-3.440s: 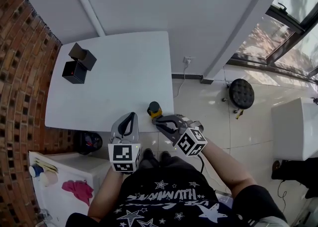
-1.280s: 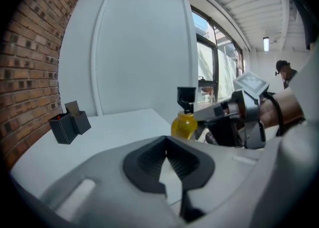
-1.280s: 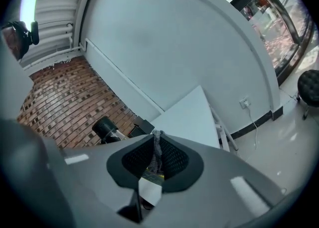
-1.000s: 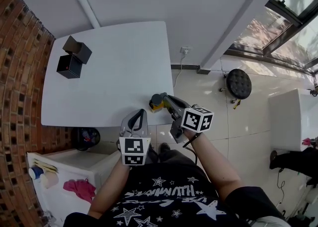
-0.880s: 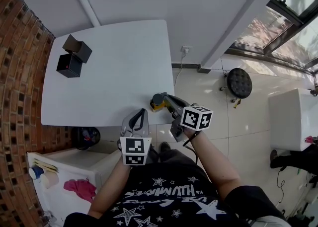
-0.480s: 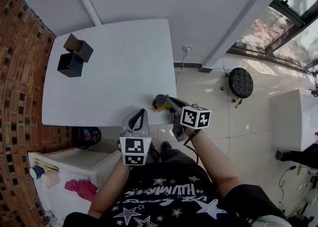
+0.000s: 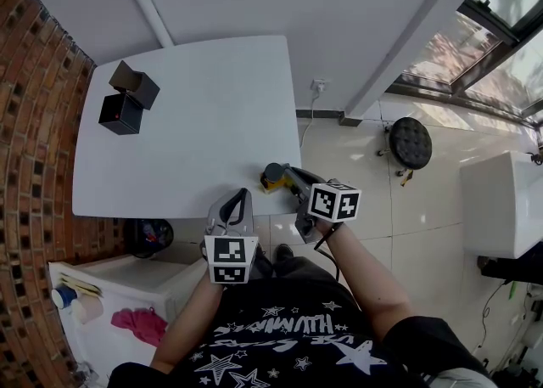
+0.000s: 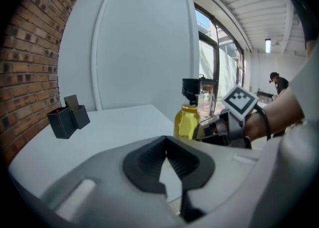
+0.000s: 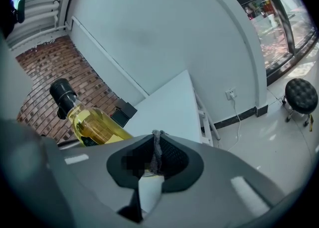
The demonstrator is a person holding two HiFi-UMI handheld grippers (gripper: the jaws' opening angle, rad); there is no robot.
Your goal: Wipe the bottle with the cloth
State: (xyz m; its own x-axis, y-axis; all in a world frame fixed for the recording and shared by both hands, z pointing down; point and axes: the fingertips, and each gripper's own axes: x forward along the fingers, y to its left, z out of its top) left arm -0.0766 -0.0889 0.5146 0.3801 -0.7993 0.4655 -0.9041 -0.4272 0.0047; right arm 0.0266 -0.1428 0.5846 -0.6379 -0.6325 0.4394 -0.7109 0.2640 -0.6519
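One table (image 7: pixel 195 123) bears one bottle (image 7: pixel 272 176) near right and two black boxes (image 7: pixel 121 113) far left. Two grippers show: left gripper (image 7: pixel 240 195), right gripper (image 7: pixel 285 173). One cloth (image 9: pixel 156 151). One stool (image 7: pixel 411 143) right.

Bright daylight comes in through the big windows (image 7: pixel 509 13) on the right, so the white counter (image 7: pixel 187 123) and the pale floor (image 7: pixel 407 216) look evenly lit, with only soft shadows. Every picture bends round at its edges, and both gripper views go dark in the corners. The left gripper (image 8: pixel 167 144) and right gripper (image 9: pixel 157 139) look a bit blurry up close.
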